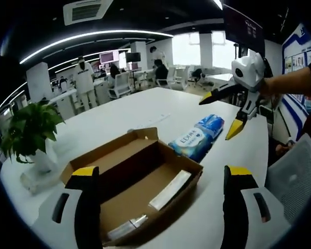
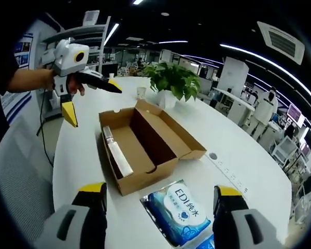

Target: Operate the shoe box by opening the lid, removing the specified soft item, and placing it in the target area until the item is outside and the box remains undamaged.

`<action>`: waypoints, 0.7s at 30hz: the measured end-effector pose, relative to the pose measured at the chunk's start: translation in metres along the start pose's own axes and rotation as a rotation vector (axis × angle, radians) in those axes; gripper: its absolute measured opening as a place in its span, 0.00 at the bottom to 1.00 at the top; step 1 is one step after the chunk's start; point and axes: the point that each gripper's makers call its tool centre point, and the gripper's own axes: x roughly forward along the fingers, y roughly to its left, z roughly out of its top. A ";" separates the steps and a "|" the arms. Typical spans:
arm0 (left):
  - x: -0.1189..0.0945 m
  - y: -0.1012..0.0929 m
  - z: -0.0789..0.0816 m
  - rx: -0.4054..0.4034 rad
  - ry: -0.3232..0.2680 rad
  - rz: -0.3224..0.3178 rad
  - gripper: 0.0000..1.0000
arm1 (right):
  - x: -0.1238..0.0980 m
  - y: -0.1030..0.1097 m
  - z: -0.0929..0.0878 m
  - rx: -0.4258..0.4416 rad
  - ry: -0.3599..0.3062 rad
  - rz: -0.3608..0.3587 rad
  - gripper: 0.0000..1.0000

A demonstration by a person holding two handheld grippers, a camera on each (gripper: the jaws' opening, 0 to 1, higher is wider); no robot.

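both claws are spread wide and carry nothing. in the right gripper view the right gripper (image 2: 158, 199) hangs just above the blue soft pack (image 2: 179, 212), which lies flat on the white table (image 2: 238, 150) outside the box, touching or all but touching its near corner. in the left gripper view the left gripper (image 1: 160, 179) looks down into the open shoe box (image 1: 132, 184), its 2 jaws to either side of the cardboard, while the right one shows up at the far right, raised over the table.

the pack looks like tissues in thin printed film: light, squashy, a bit slick, likely to sag if lifted by 1 end. my guess is a pinch across its short width near the middle would hold best, gently enough that the film does not tear. it seems to be already out, so what is left is probably settling it in the target area, which i cannot pick out.

the box is plain corrugated card with its lid flap (image 2: 168, 132) folded outward; it would crease easily and slide if nudged. a pale flat strip (image 2: 119, 158) lies inside along 1 wall.

beyond, a potted plant (image 2: 173, 80) stands close behind the box, and a small cup (image 2: 141, 92) beside it. people and office chairs are well away from the table.
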 end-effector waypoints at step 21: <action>-0.057 0.002 -0.013 -0.022 -0.051 0.085 0.98 | 0.048 0.020 0.020 -0.141 0.018 0.122 0.75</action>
